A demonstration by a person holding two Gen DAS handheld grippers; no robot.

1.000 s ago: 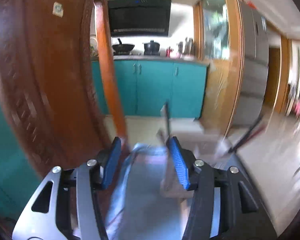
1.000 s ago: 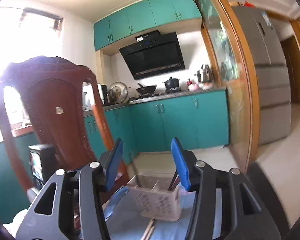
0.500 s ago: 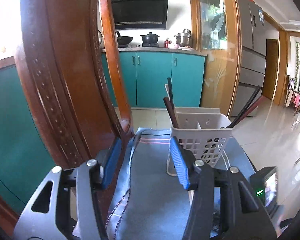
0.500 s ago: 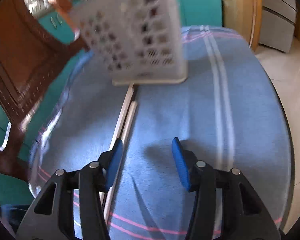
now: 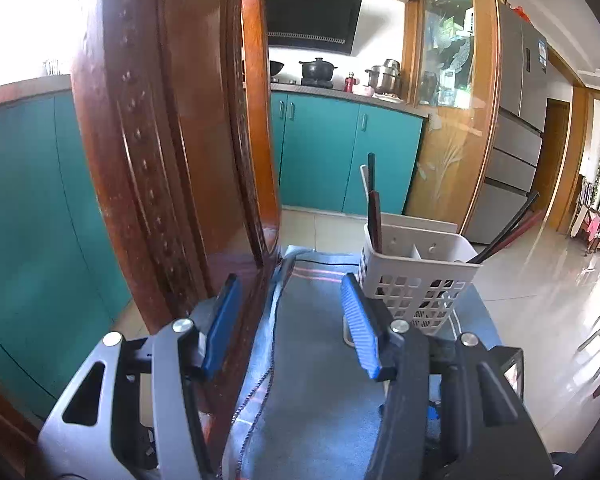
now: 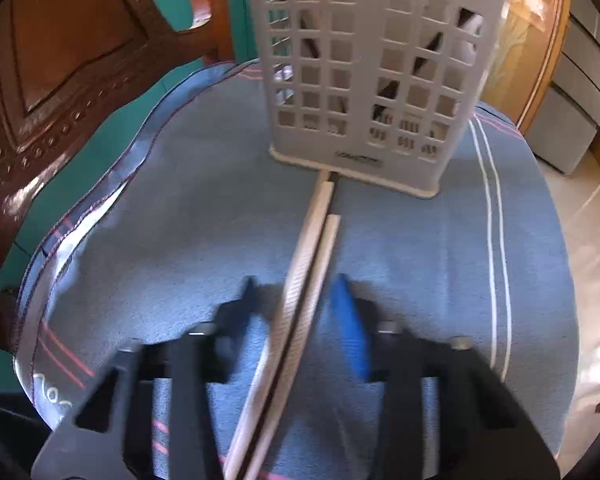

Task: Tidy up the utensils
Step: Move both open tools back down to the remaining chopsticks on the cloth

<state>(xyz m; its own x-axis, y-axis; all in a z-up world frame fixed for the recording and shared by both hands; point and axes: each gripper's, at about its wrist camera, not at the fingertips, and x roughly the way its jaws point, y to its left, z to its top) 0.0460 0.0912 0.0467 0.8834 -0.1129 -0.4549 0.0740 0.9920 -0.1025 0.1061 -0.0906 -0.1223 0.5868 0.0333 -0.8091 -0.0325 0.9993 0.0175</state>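
A white slotted utensil basket stands on a blue cloth and holds several dark chopsticks. Two white chopsticks lie side by side on the cloth, running from the basket's base toward me. My right gripper points down over them with both sticks between its jaws. The jaws are closing, and a gap still shows on each side. In the left wrist view the basket sits just right of my left gripper, which hovers open over the cloth with nothing between its fingers.
A carved wooden chair back rises close on the left of the left gripper, and the chair borders the cloth's left edge. Teal kitchen cabinets and a grey fridge stand beyond. The cloth's rounded edge drops off at right.
My right gripper swung down from facing the kitchen to the cloth, moved over the white chopsticks and narrowed its jaws. The left gripper drifted slightly, and its view of the basket sharpened.
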